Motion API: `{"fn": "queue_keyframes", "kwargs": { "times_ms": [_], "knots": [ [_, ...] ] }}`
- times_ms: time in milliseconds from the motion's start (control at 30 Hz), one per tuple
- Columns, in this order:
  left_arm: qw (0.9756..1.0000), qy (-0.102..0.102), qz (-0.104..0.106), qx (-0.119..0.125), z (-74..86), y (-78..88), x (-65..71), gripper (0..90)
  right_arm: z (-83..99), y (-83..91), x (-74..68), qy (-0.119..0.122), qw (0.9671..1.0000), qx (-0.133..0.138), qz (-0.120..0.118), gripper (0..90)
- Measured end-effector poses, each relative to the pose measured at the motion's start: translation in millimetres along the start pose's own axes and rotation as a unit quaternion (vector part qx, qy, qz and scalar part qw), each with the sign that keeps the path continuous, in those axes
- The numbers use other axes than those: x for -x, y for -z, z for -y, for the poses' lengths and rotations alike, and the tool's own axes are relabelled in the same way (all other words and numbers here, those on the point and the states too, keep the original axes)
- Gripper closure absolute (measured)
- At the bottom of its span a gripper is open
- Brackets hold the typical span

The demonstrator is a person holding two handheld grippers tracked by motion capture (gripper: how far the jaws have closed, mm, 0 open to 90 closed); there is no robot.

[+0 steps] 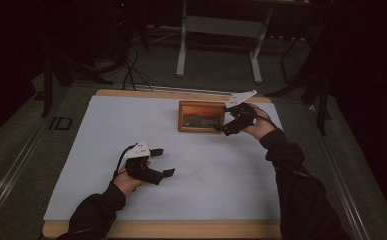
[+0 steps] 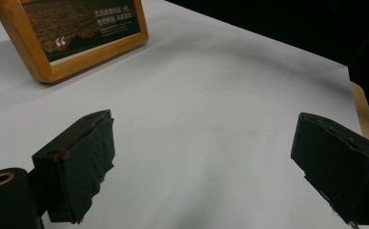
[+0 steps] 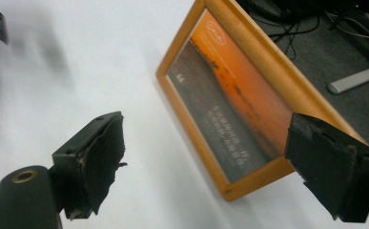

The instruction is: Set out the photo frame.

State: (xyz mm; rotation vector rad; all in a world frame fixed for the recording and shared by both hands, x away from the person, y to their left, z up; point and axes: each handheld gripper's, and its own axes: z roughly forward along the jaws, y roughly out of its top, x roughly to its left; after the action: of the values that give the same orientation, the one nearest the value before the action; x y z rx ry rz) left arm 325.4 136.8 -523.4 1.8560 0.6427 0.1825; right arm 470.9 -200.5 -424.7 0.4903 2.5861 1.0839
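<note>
Nearest the person, the left gripper (image 1: 162,162) rests low over the white sheet (image 1: 96,150) in the left half of the table, jaws spread wide with nothing between them; in the left gripper view only bare sheet lies ahead of its pads, with the frame (image 2: 72,36) off at the upper left, well apart. Farther out, the right gripper (image 1: 224,129) is at the frame's (image 1: 201,116) right end, near the table's far edge. The frame stands propped, tilted back, its picture facing the person. In the right gripper view the jaws are spread, one on the sheet side, the other over the frame's (image 3: 234,102) near corner, not yet closed on it. This looks like the reach-and-grasp step. Next, the right jaws likely need to straddle the wooden edge squarely and close without tipping the frame over
</note>
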Motion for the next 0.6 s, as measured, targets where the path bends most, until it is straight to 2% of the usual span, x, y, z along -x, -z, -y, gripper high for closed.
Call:
{"fn": "queue_keyframes", "kwargs": {
  "times_ms": [267,367,600],
  "knots": [
    [1.0000,-0.004,0.007,-0.003,-0.4,-1.9,2.7,7.9,21.8,4.1,-14.1,-0.037,0.9989,0.028,0.008,13.8],
    [0.9999,-0.003,0.009,-0.004,0.1,-2.1,3.1,7.9,34.7,8.0,-24.9,-0.054,0.9971,0.054,0.001,13.9],
    [0.9999,-0.008,0.011,-0.006,0.2,-2.9,4.5,7.9,61.9,8.1,-46.0,-0.069,0.9954,0.064,-0.015,14.0]
  ]
}}
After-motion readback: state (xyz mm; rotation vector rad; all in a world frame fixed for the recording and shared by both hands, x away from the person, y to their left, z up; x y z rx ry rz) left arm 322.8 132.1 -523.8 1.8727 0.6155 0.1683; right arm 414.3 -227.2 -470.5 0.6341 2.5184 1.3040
